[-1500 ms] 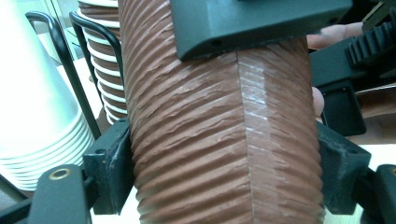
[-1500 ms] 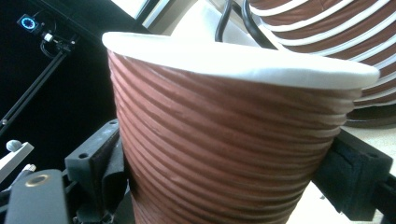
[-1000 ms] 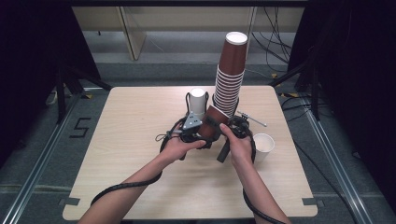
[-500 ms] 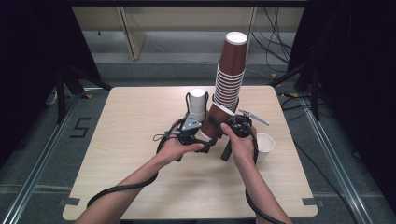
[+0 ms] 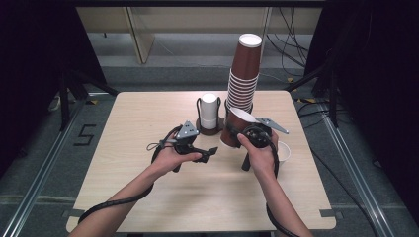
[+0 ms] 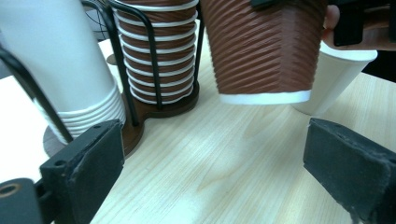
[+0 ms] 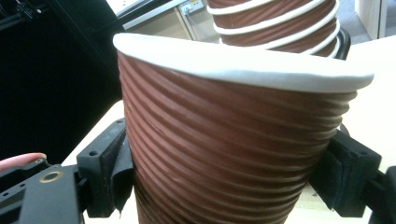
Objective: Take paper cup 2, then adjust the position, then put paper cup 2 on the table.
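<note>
A ribbed brown paper cup hangs tilted just above the table, and my right gripper is shut on it; its pads clamp the cup's sides below the white rim. My left gripper stands a little left of that cup, open; its jaws have just been opening and nothing is between them. In the left gripper view both pads stand wide apart over bare wood, with the held cup's base ahead.
A tall stack of brown cups and a shorter stack of white cups stand in a wire holder on a dark base at the table's back. One white cup stands by the right hand.
My left gripper has let go near the brown cup's base, opened its jaws and drawn back to the left. The right gripper keeps the cup in the same place.
</note>
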`<action>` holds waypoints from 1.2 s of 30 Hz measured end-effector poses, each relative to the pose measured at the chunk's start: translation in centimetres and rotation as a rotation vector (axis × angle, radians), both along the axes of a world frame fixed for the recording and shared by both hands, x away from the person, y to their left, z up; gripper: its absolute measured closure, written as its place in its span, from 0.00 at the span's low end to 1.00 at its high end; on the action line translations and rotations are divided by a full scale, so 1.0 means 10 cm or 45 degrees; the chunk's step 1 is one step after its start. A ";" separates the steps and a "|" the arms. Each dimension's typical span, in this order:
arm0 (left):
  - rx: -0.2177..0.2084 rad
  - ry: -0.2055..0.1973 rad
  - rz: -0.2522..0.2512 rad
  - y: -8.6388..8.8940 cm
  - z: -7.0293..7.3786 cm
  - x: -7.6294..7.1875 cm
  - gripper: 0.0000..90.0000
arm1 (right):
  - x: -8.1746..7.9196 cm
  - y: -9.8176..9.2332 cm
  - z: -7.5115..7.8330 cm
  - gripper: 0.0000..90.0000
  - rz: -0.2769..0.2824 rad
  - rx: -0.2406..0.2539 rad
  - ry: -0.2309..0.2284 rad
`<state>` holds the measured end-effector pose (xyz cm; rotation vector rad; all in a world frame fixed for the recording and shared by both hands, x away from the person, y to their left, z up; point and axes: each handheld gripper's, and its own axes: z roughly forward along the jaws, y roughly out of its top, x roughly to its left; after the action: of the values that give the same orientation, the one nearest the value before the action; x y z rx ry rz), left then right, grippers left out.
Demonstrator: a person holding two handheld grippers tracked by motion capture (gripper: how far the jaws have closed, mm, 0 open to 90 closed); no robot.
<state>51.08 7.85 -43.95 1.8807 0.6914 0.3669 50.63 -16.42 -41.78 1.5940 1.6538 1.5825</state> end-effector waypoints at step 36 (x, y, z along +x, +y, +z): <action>-0.044 -0.006 0.095 0.33 -0.05 -0.10 0.06 | -0.20 0.11 -0.22 0.20 0.003 -0.385 -0.206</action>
<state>50.11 11.16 -44.48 1.8244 0.7617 0.4043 48.61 -15.33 -43.99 1.2781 1.7110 1.3460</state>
